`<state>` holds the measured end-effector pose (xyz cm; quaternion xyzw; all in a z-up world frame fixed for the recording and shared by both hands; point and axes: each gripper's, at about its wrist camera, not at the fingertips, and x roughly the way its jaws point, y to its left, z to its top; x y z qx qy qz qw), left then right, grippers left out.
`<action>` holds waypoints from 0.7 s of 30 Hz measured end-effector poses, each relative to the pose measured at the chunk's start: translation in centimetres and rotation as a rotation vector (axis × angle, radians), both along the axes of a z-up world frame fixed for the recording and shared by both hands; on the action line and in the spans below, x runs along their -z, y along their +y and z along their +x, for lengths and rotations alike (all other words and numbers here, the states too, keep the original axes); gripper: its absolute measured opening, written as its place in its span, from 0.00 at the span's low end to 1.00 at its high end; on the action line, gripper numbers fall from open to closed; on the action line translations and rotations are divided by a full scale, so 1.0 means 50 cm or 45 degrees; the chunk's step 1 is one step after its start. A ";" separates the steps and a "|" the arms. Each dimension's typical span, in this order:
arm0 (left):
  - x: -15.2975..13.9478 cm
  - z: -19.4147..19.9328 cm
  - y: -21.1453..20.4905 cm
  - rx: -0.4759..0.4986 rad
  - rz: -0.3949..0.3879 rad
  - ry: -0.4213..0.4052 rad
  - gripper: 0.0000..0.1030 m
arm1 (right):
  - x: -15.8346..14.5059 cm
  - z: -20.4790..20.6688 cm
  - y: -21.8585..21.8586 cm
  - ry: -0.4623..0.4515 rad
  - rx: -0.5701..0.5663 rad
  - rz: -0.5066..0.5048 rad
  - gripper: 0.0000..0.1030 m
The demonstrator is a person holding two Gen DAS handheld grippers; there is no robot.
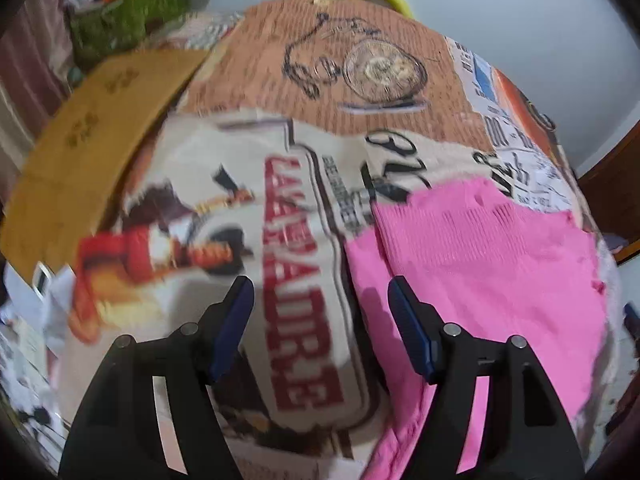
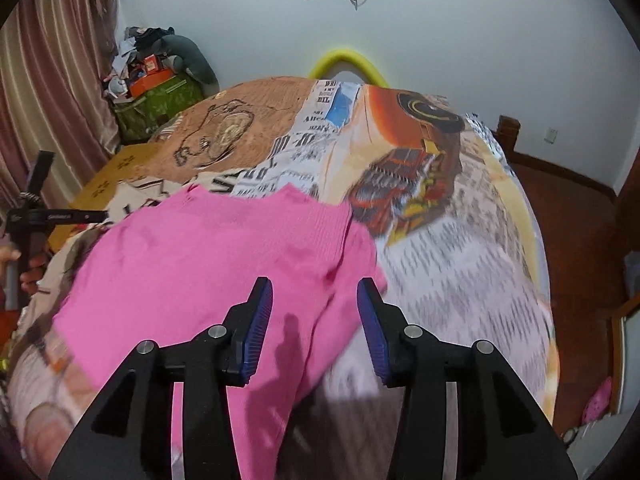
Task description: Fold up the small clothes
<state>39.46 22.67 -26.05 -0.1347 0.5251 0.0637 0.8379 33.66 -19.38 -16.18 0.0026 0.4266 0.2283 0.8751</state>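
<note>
A pink knit garment lies spread flat on a bed with a printed cover. In the left wrist view my left gripper is open and empty, held just above the garment's left edge, one finger over the cover and the other over the pink cloth. In the right wrist view the garment fills the middle left. My right gripper is open and empty above the garment's right edge, where a ribbed band shows. The left gripper's body shows at the far left.
A mustard cloth lies on the bed's far left. A green bag with piled clutter stands by the curtain. A yellow curved tube sits behind the bed. Wooden floor lies to the right.
</note>
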 end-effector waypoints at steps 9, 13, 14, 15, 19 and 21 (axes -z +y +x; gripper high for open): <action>0.009 -0.102 -0.089 0.158 -0.014 0.000 0.67 | 0.067 -0.099 -0.008 0.205 0.029 0.061 0.43; 0.023 -0.128 -0.118 0.196 0.059 0.034 0.67 | 0.108 -0.106 0.011 0.337 -0.006 0.105 0.43; 0.025 -0.133 -0.121 0.198 0.083 0.039 0.67 | 0.111 -0.106 0.015 0.344 -0.014 0.107 0.43; 0.025 -0.141 -0.124 0.199 0.098 0.037 0.67 | 0.112 -0.104 0.021 0.335 -0.023 0.098 0.43; 0.006 -0.162 -0.120 0.177 0.117 0.017 0.67 | 0.113 -0.099 0.030 0.352 -0.061 0.112 0.08; -0.011 -0.166 -0.116 0.162 0.149 0.001 0.67 | 0.109 -0.105 0.035 0.324 -0.093 0.080 0.07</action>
